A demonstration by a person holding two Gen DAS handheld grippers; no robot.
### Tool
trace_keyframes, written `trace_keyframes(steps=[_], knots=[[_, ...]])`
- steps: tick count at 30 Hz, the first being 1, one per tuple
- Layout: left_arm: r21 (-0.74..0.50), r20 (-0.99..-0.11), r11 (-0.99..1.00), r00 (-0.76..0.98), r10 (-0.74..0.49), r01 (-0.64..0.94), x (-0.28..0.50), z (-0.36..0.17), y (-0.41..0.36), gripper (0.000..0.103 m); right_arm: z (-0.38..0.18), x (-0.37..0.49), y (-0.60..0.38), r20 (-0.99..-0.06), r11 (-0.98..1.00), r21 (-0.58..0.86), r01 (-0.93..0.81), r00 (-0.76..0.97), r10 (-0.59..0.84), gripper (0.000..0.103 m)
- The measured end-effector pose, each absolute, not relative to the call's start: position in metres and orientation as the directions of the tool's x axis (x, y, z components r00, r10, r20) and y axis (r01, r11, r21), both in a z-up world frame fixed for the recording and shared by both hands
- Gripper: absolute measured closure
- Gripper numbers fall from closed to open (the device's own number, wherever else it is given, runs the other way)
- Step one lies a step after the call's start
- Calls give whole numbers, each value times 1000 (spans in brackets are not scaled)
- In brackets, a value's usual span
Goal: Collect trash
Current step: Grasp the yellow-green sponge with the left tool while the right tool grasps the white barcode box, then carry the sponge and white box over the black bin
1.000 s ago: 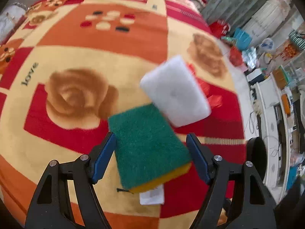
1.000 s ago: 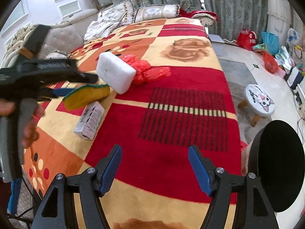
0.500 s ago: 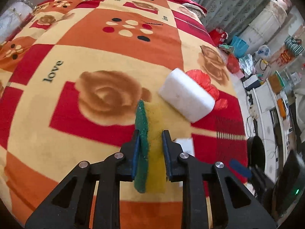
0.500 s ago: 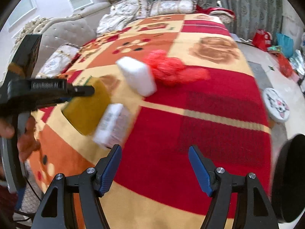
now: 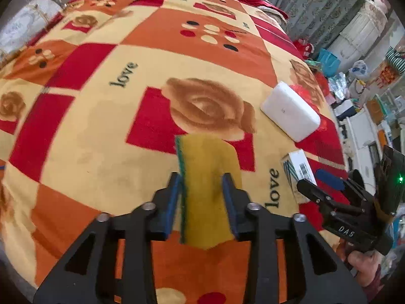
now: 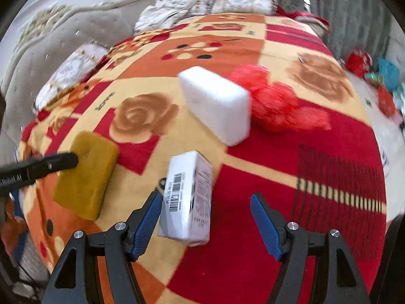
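Observation:
A yellow sponge with a green scouring side point(image 5: 205, 157) stands on edge between the pads of my left gripper point(image 5: 202, 192). The pads still pinch its foam, though the jaws are opening. In the right wrist view the same sponge point(image 6: 86, 174) hangs at the left, just above the patterned blanket point(image 5: 101, 126). My right gripper point(image 6: 206, 217) is open around a small white carton with a barcode point(image 6: 187, 197). Its left pad is close to the carton and its right pad well apart. A white foam block point(image 6: 217, 103) and a red net bag point(image 6: 278, 106) lie beyond.
The blanket covers a bed with pillows point(image 6: 192, 2) and a padded headboard point(image 6: 50, 40) at the far end. Curtains point(image 5: 316, 7) hang behind. Bags and clutter point(image 5: 354, 76) crowd the floor past the bed's right side. A dark round object point(image 6: 395, 253) sits at the lower right.
My left gripper closed on the sponge, turned it from flat to on edge, and carried it left, away from the foam block. My right gripper moved in over the carton.

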State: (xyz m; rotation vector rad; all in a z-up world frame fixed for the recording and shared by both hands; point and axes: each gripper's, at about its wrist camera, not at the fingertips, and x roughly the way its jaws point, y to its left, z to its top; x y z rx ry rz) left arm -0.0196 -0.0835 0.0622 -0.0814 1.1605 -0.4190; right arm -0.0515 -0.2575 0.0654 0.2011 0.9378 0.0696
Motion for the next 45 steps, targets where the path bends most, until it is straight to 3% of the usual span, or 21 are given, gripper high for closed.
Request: trace_keyframes(steps=[1, 5, 6, 7, 8, 9, 10, 12, 19, 45], knots=[[-297, -869, 913, 317, -380, 279, -20, 59, -85, 53, 66, -51, -258, -792, 977, 213, 24, 590, 158, 33], [-298, -881, 914, 291, -374, 274, -24, 42, -96, 51, 66, -46, -241, -793, 984, 175, -26, 588, 157, 33], [-307, -881, 912, 282, -380, 271, -25, 38, -97, 51, 64, -44, -237, -792, 985, 167, -37, 590, 156, 38], [-325, -876, 907, 276, -396, 269, -26, 35, -99, 51, 63, -42, -233, -791, 986, 157, -47, 591, 155, 55], [-331, -874, 906, 274, -400, 265, -27, 33, -99, 52, 61, -39, -229, -794, 989, 138, -55, 591, 144, 63], [-333, -873, 906, 278, -401, 261, -28, 33, -100, 64, 60, -38, -229, -793, 990, 132, -55, 593, 138, 68], [-339, -869, 903, 278, -408, 264, -30, 33, -102, 74, 59, -39, -231, -790, 989, 137, -55, 597, 143, 68], [-339, -862, 900, 292, -414, 275, -34, 39, -106, 81, 62, -46, -237, -777, 987, 157, -45, 612, 151, 70], [-284, -834, 889, 364, -414, 360, -55, 65, -136, 81, 85, -87, -261, -730, 986, 167, -25, 669, 141, 70], [-184, -808, 757, 342, -480, 627, -141, 92, -301, 81, 103, -212, -392, -691, 942, 201, 269, 721, -59, 70]])
